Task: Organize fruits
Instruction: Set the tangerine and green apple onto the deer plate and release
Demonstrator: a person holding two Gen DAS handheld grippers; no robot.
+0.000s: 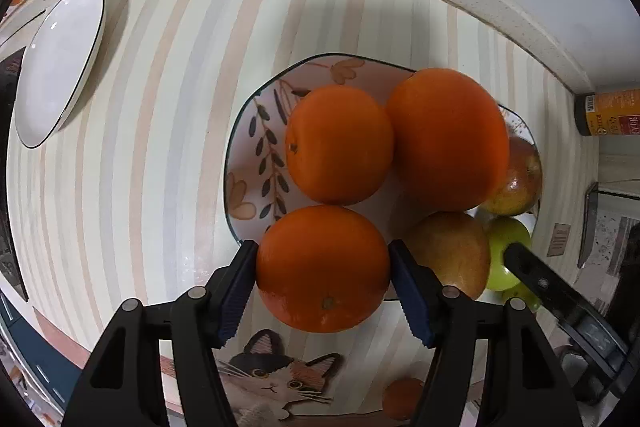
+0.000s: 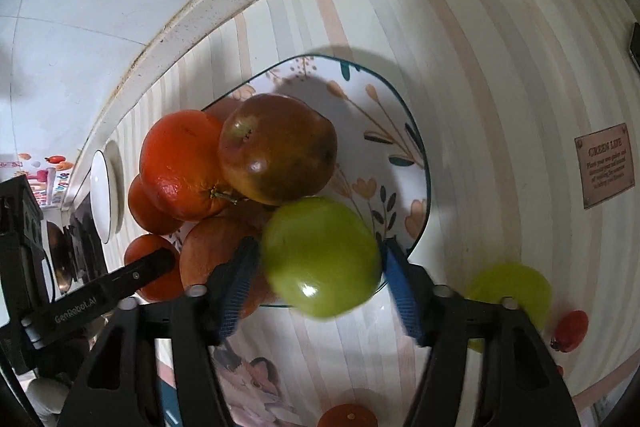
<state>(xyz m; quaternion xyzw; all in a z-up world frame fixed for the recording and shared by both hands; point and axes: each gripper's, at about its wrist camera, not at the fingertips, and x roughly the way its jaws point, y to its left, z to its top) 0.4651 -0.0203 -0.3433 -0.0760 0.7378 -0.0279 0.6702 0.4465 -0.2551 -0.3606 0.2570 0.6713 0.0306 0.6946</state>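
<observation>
My left gripper (image 1: 323, 269) is shut on an orange (image 1: 322, 267) at the near edge of the floral plate (image 1: 256, 131). Two more oranges (image 1: 340, 145) (image 1: 446, 139) lie on the plate, with a red-green apple (image 1: 518, 179) and a yellowish apple (image 1: 450, 251) to the right. My right gripper (image 2: 320, 267) is shut on a green apple (image 2: 320, 257) over the near rim of the same plate (image 2: 384, 115). A red-green apple (image 2: 278, 147) and an orange (image 2: 182, 167) sit on the plate behind it.
A white empty plate (image 1: 60, 67) lies at the far left of the striped mat. A sauce bottle (image 1: 608, 111) stands at the right by the wall. Another green apple (image 2: 516, 291) and a small red tomato (image 2: 570, 331) lie on the mat to the right.
</observation>
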